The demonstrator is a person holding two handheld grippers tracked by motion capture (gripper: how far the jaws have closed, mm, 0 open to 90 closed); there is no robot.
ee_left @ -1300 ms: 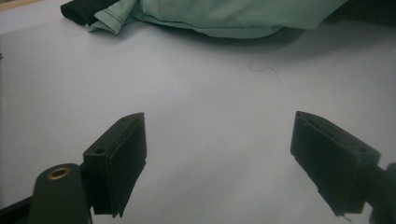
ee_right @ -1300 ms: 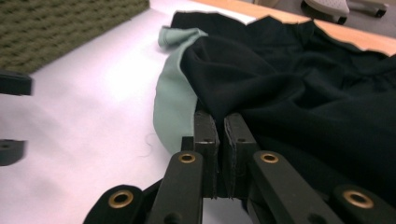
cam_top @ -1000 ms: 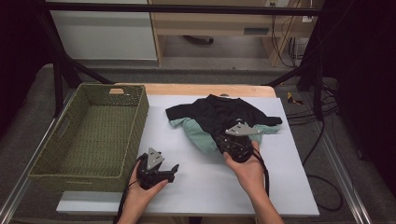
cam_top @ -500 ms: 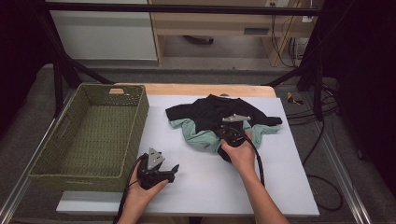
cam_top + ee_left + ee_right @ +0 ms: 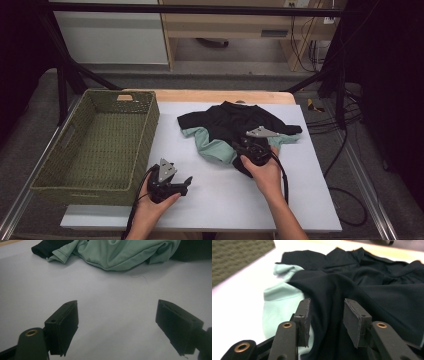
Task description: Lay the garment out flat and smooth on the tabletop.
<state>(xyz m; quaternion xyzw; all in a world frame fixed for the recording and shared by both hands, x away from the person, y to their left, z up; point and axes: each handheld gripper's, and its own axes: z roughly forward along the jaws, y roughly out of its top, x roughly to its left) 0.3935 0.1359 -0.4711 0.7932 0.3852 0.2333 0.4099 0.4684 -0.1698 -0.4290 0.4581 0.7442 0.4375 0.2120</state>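
The black garment [image 5: 235, 122] overlies most of the mint-green garment [image 5: 212, 147], so the green one's shape and extent beneath it cannot be determined. In the right gripper view the black garment [image 5: 367, 290] runs past the right and bottom edges, and whether the fingertips [image 5: 303, 315] press the fold of it between them cannot be told. In the left gripper view the green garment [image 5: 125, 255] is cut by the top edge.

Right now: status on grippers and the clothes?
Left gripper open, idle on table. Right gripper jaws just opening over black shirt, fabric between, unpinched. Green shirt underneath. Basket clear.
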